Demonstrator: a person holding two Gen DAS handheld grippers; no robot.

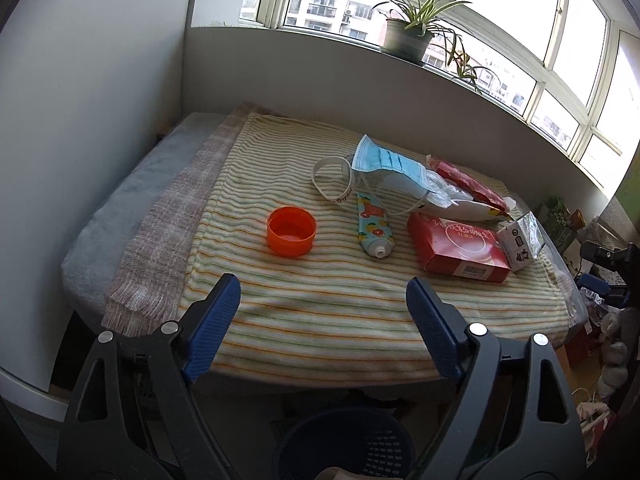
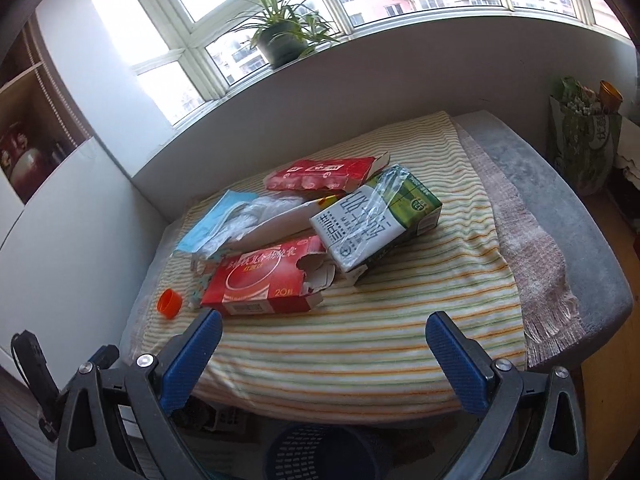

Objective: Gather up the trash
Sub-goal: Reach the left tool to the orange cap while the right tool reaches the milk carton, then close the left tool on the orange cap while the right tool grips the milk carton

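Trash lies on a striped blanket (image 1: 312,312): an orange cap (image 1: 291,231), a fruit-printed tube (image 1: 373,226), a white band (image 1: 334,178), a blue face mask (image 1: 386,162), a torn red box (image 1: 460,248) and a milk carton (image 1: 520,242). My left gripper (image 1: 323,304) hovers open over the blanket's near edge, short of the cap, nothing between its blue pads. My right gripper (image 2: 324,338) is open too, just before the red box (image 2: 264,280) and milk carton (image 2: 376,222). A dark mesh bin (image 1: 346,444) stands below the table edge.
A potted plant (image 1: 406,36) sits on the windowsill behind. A second red box (image 2: 324,176) and a white wrapper (image 2: 280,222) lie at the back of the pile. A grey pad (image 2: 560,216) and fringed cloth (image 2: 536,264) edge the blanket. Bags (image 2: 580,140) stand at the right.
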